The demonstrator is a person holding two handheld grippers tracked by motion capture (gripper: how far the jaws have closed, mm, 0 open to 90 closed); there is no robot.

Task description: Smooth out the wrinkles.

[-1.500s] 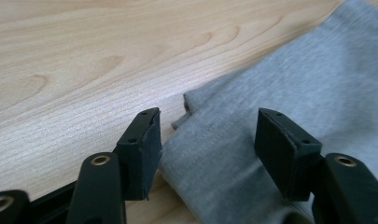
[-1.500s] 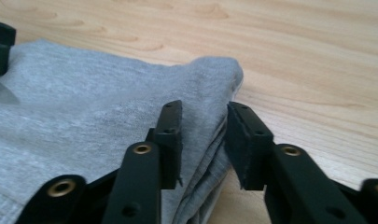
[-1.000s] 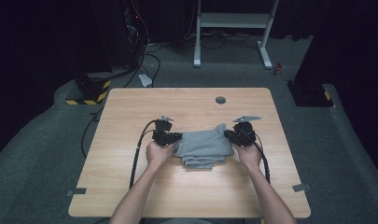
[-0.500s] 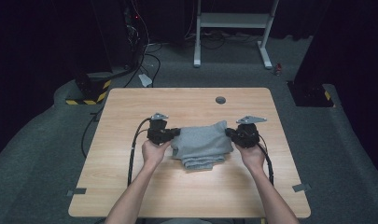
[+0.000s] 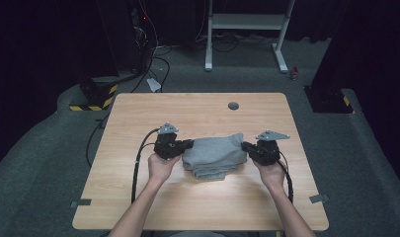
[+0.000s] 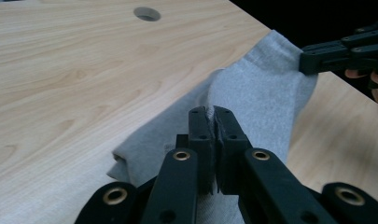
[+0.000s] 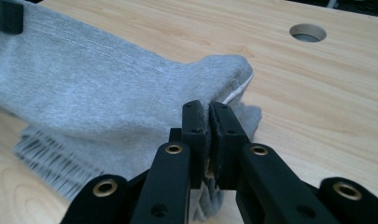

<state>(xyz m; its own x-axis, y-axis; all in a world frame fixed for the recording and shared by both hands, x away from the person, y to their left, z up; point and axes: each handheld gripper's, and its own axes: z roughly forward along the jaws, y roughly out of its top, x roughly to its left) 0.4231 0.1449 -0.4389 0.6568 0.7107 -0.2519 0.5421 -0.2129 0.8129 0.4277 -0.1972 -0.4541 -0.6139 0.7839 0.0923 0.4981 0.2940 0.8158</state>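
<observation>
A folded grey garment [image 5: 215, 154] lies at the middle of the wooden table [image 5: 138, 118]. My left gripper [image 5: 188, 144] is shut on its left edge, and the cloth [image 6: 266, 98] is pinched between the two black jaws in the left gripper view. My right gripper [image 5: 245, 146] is shut on the right edge of the grey garment [image 7: 98, 93]; a thin fold sits between its jaws. The top layer is stretched between the two grippers. A ribbed hem [image 7: 42, 161] pokes out beneath it. The right gripper's jaws [image 6: 336, 51] appear far off in the left gripper view.
A round cable hole [image 5: 233, 105] sits in the table's far side, also seen as a hole [image 7: 308, 32] beyond the cloth. Black cables [image 5: 138, 163] trail from the left gripper over the table's near edge. Dark floor, a white stand [image 5: 247, 22] and equipment lie beyond the table.
Both grippers have drawn slightly apart and a little away from me, pulling the garment's top layer tauter and wider. Both stay shut on the cloth.
</observation>
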